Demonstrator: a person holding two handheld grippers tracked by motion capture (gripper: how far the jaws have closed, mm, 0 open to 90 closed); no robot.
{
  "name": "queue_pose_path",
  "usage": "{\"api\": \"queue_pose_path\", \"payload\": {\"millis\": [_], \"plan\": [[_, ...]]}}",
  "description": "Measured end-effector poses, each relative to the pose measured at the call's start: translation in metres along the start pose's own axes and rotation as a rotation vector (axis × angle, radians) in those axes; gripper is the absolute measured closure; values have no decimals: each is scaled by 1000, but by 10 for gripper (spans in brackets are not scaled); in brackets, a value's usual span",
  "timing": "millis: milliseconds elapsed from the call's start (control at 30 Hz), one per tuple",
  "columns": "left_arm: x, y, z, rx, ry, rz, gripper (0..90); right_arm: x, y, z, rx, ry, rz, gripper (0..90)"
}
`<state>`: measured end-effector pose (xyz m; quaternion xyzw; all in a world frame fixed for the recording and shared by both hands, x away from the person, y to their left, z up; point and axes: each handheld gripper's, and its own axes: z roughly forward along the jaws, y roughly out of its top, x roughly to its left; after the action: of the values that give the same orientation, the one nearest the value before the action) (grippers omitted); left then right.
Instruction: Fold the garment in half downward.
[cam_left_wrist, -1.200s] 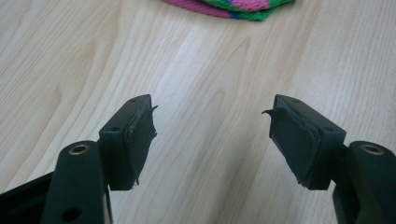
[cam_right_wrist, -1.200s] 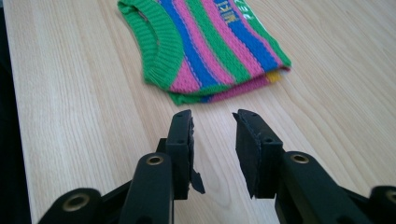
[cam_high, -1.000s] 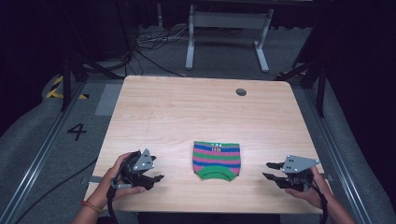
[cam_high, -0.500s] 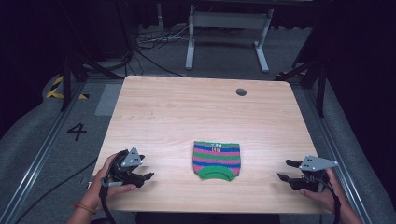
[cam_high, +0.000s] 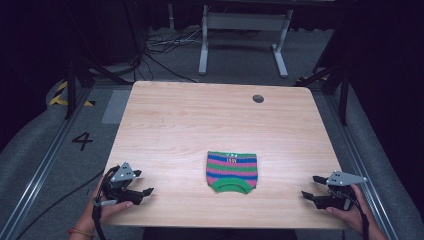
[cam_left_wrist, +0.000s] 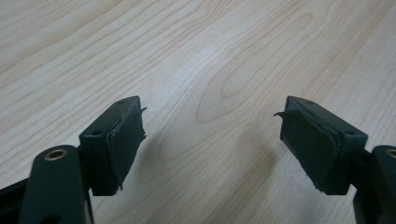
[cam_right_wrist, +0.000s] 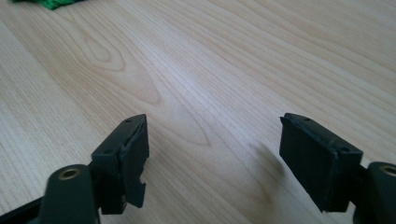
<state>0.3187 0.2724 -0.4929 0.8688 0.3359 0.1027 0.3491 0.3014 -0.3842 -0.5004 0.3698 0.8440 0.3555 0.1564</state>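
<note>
at the left edge of the table (cam_high: 165, 120) we hold the left gripper (cam_high: 142, 191) low over the near corner, jaws spread wide with nothing between them; in the left gripper view only bare wood lies past the 2 black pads (cam_left_wrist: 123, 140). in the middle sits the striped cloth (cam_high: 232, 171), a small knitted piece in green, pink and blue, folded flat near the front edge, green band toward us. it lies well apart from both grippers. at the right, our right gripper (cam_high: 310, 187) rests near the front right corner, also wide open and empty; in the right gripper view a scrap of the green hem (cam_right_wrist: 49, 3) peeks in at the top left.

we judge the cloth looks neatly folded and our hands are parked at the sides, so the fold seems finished or paused. any next move would call for bringing both grippers inward to the cloth's edges.

a round hole (cam_high: 258, 98) marks the far side of the table; nothing stands between grippers and cloth.
</note>
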Motion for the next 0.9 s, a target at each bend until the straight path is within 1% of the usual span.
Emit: {"api": "queue_pose_path", "payload": {"millis": [33, 67, 100, 133, 167, 200, 233, 267, 300, 433, 600, 900], "plan": [[1, -1, 0, 4, 7, -4, 215, 1, -1, 0, 1, -10, 4, 223], [1, -1, 0, 4, 7, -4, 214, 1, -1, 0, 1, -10, 4, 223], [2, -3, 1, 15, 2, -17, 214, 1, -2, 0, -4, -16, 9, 216], [3, -4, 3, 15, 6, -20, 191, 0, -5, 1, -15, -13, 36, 208], [3, -5, 3, 10, 5, -16, 181, -1, -5, 1, -16, -11, 47, 201], [2, -5, 4, -1, 10, -27, 181, -1, -5, 1, -16, -11, 47, 201], [1, -6, 4, -4, 33, -30, 177, -2, -6, 0, -14, -10, 51, 196], [0, -5, 5, 3, 47, -23, 175, -3, -6, 0, -12, -9, 51, 192], [-1, -5, 5, 5, 62, -26, 163, -3, -6, 1, -12, -6, 48, 189], [-2, -5, 6, 4, 71, -42, 151, -2, -6, 1, -10, -9, 49, 182], [-2, -5, 6, 4, 73, -40, 150, -2, -5, 2, -4, -25, 64, 155], [-3, -5, 6, 4, 71, -44, 150, -2, -5, 2, -3, -26, 65, 154]]}}
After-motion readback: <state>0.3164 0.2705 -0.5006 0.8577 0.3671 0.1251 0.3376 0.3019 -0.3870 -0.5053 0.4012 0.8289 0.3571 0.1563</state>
